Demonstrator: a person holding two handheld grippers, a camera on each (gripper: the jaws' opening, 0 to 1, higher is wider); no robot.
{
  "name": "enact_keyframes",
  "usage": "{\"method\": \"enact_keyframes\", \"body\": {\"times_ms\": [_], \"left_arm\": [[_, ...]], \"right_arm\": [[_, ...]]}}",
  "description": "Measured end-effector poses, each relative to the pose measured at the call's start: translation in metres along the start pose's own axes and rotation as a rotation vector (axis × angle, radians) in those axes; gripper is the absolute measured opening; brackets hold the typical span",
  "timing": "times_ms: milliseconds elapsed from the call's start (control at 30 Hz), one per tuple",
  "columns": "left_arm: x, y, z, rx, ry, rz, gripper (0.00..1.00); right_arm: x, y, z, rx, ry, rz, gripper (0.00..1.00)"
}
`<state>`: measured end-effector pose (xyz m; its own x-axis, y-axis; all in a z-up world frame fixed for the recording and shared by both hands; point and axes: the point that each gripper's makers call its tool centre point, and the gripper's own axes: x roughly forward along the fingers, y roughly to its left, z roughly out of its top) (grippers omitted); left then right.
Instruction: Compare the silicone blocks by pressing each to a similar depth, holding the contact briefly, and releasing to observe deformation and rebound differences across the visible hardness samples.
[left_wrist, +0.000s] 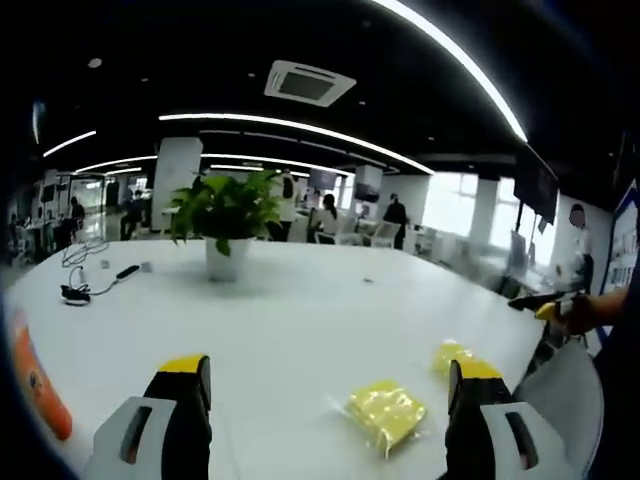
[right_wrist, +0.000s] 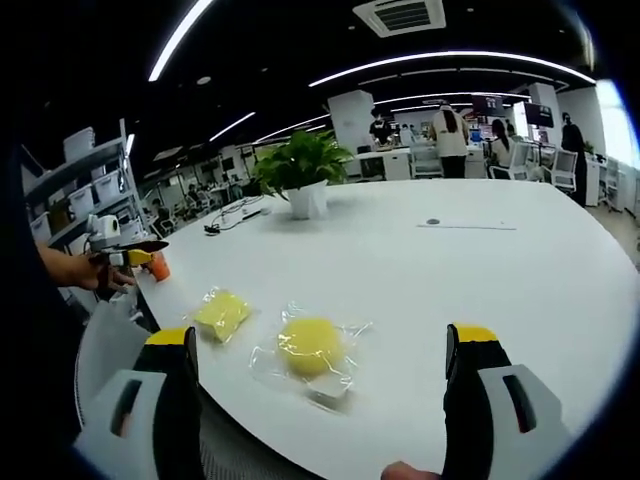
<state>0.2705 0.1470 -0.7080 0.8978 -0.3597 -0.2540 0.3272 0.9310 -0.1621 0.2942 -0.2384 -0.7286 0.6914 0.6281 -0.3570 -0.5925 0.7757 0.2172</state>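
Note:
Two yellow silicone blocks in clear plastic wrap lie near the white table's edge. In the right gripper view a round block (right_wrist: 310, 346) sits just ahead between my jaws, and a squarer block (right_wrist: 222, 312) lies to its left. The right gripper (right_wrist: 320, 372) is open and above the table, touching nothing. In the left gripper view the squarer block (left_wrist: 386, 410) lies close to the right jaw, and the other block (left_wrist: 451, 355) is just behind it. The left gripper (left_wrist: 330, 385) is open and holds nothing. Each gripper shows small in the other's view, held in a hand (left_wrist: 545, 305) (right_wrist: 125, 258).
A potted green plant (left_wrist: 228, 215) (right_wrist: 300, 165) stands mid-table, with black and white cables (left_wrist: 80, 285) beside it. An orange object (left_wrist: 40, 385) (right_wrist: 158, 268) lies at the table edge. A grey chair (left_wrist: 565, 395) (right_wrist: 110, 345) is pushed up to the table. People stand and sit in the office behind.

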Motion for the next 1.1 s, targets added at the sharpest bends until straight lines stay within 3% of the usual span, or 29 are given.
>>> {"method": "enact_keyframes", "body": {"times_ms": [1100], "left_arm": [[0.005, 0.010, 0.004, 0.003, -0.006, 0.013, 1.00]], "right_arm": [[-0.002, -0.007, -0.004, 0.017, 0.006, -0.012, 0.97]]}}
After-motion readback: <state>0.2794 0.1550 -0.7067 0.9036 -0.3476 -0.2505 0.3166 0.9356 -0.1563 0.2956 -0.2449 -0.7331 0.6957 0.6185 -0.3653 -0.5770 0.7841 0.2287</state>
